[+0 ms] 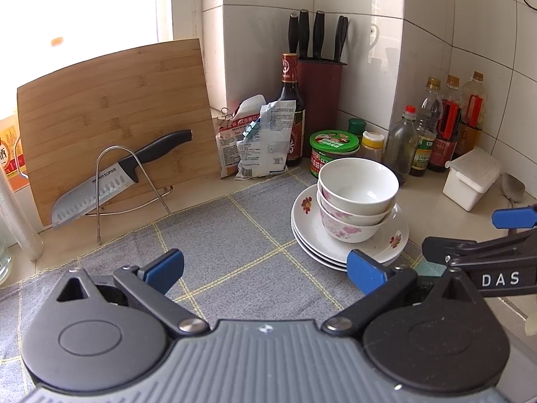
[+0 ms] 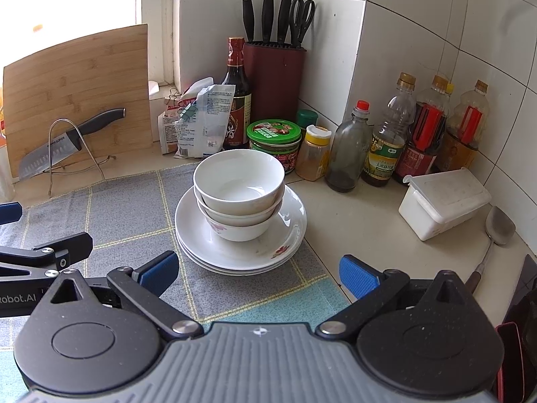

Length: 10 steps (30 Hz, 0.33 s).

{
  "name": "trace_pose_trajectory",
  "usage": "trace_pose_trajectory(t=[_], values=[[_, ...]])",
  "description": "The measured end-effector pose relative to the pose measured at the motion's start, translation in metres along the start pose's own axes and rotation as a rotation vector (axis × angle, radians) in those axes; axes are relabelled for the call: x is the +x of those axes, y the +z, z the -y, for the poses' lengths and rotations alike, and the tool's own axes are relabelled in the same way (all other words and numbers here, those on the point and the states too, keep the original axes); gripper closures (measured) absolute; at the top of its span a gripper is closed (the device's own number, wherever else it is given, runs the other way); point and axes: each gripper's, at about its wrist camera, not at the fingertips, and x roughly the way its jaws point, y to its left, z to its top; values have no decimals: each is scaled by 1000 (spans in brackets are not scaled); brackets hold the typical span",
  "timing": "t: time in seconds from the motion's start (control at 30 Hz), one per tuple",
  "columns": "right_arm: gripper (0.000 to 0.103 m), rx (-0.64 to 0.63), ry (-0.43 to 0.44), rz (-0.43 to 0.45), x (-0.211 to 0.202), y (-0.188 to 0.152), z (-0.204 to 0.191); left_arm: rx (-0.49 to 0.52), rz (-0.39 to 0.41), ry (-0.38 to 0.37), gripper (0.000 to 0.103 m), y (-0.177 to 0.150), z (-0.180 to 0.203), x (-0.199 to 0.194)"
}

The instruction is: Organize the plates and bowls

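Note:
Three white bowls (image 1: 355, 198) (image 2: 239, 191) with pink flower prints are nested upright on a stack of three white plates (image 1: 308, 231) (image 2: 292, 228), at the right edge of a grey checked cloth (image 1: 218, 252) (image 2: 127, 215). My left gripper (image 1: 265, 270) is open and empty, low over the cloth, left of the stack. My right gripper (image 2: 258, 277) is open and empty, just in front of the stack. Its fingers (image 1: 513, 218) show at the right of the left wrist view.
A knife (image 1: 114, 178) on a wire rack leans against a bamboo cutting board (image 1: 110, 110) at the left. Food bags (image 1: 258, 141), a soy bottle, a knife block (image 2: 273, 80), jars and oil bottles (image 2: 423, 131) line the tiled wall. A white lidded box (image 2: 443, 201) and a spoon (image 2: 496, 231) lie at the right.

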Motion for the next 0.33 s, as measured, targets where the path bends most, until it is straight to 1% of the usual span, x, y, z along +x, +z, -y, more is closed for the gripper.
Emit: trace_pose_trajectory(t=[0.33], values=[[0, -5, -2, 2, -2, 1, -1, -3, -3, -4, 1, 0, -1, -1]])
